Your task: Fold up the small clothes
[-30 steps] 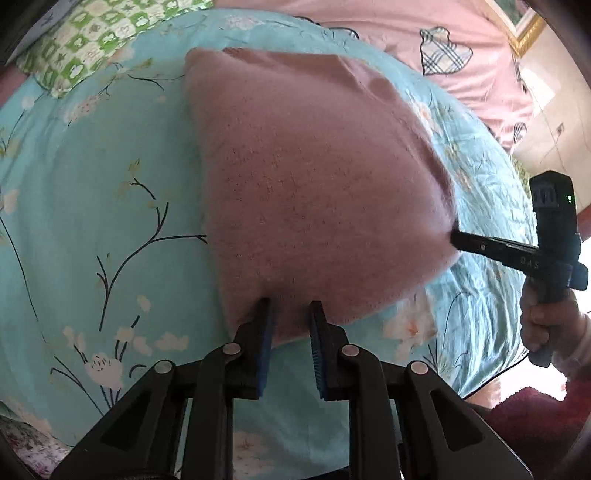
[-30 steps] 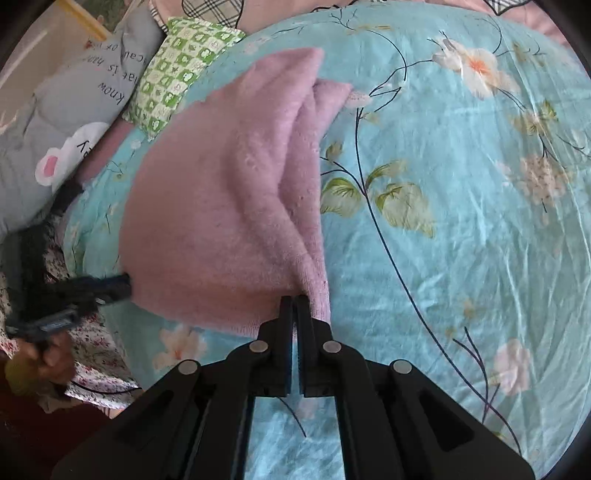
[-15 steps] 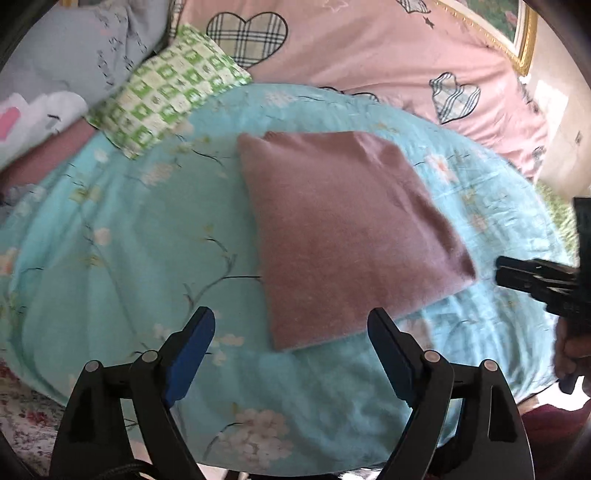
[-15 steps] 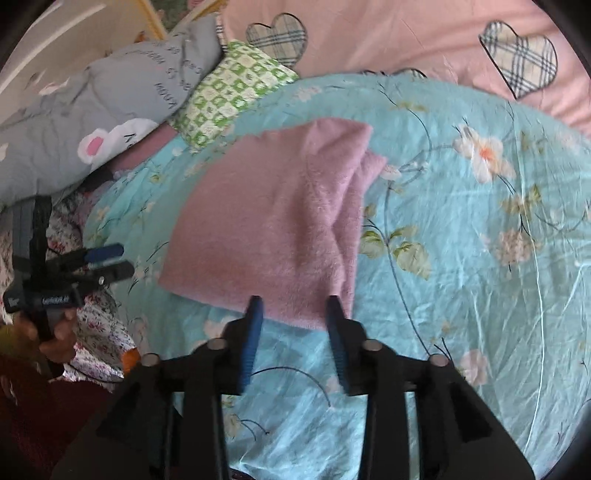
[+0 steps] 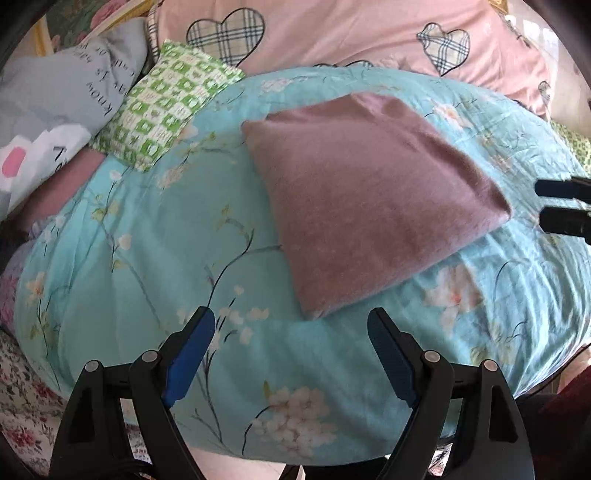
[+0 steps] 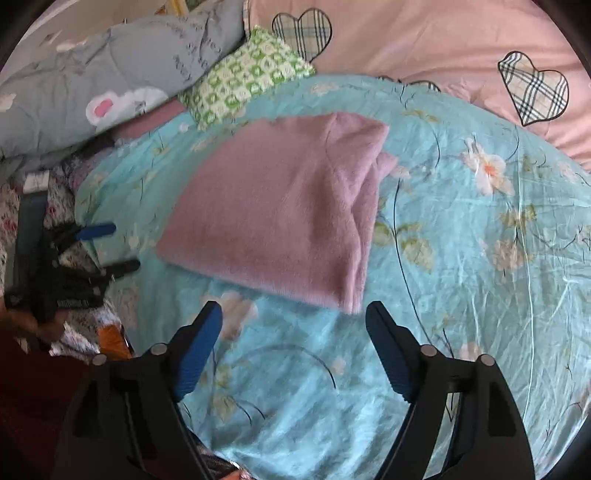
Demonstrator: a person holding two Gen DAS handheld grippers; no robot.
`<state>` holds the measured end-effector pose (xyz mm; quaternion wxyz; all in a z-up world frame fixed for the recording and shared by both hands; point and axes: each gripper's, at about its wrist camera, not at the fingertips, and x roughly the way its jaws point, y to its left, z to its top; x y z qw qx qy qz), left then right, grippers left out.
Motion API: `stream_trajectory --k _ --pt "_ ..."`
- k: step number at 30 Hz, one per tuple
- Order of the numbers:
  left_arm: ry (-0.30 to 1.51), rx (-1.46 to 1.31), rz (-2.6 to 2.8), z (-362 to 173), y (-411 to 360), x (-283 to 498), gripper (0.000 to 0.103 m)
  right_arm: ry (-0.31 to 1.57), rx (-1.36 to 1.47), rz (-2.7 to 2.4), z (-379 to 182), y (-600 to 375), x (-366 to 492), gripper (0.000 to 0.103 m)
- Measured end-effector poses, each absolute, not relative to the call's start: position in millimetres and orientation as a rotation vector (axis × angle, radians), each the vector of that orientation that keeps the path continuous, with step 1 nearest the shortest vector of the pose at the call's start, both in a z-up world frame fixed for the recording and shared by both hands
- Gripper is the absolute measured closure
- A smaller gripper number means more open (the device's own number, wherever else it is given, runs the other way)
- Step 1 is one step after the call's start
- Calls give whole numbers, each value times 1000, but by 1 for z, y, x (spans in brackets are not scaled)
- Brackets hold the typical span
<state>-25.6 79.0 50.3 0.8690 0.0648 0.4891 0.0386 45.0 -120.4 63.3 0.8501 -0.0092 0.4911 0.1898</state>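
Observation:
A folded mauve-pink fleece garment [image 5: 369, 192] lies flat on the turquoise floral bedspread [image 5: 147, 258]. It also shows in the right wrist view [image 6: 280, 214], with stacked layers along its right edge. My left gripper [image 5: 291, 321] is open and empty, held back from the garment's near corner. My right gripper [image 6: 293, 314] is open and empty, just short of the garment's near edge. Each gripper shows in the other's view: the right one [image 5: 561, 205] at the far right, the left one [image 6: 110, 247] at the far left, both open.
A green checked pillow [image 5: 166, 107] and a grey printed quilt [image 5: 55, 99] lie at the back left. A pink quilt with plaid hearts [image 5: 332, 33] lies along the back. The bed's near edge runs just below both grippers.
Both grippers let go of the garment's near edge, opened wide and drew back. The garment now lies flat on the bed.

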Motion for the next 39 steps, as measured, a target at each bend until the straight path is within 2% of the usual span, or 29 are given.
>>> stream_trajectory --k 1,4,14,26,39 --pt "1017 134 74 52 78 -23 18 1015 -29 397 67 -118 49 12" --pt "1014 130 65 55 73 -12 18 983 -100 401 69 -108 55 8" --pt "985 104 85 64 78 0 18 996 -240 464 49 -82 49 8" --pt "922 50 130 90 91 34 15 940 -62 444 80 -97 90 8" --pt "997 57 152 57 78 31 15 992 -72 439 55 -88 85 8"
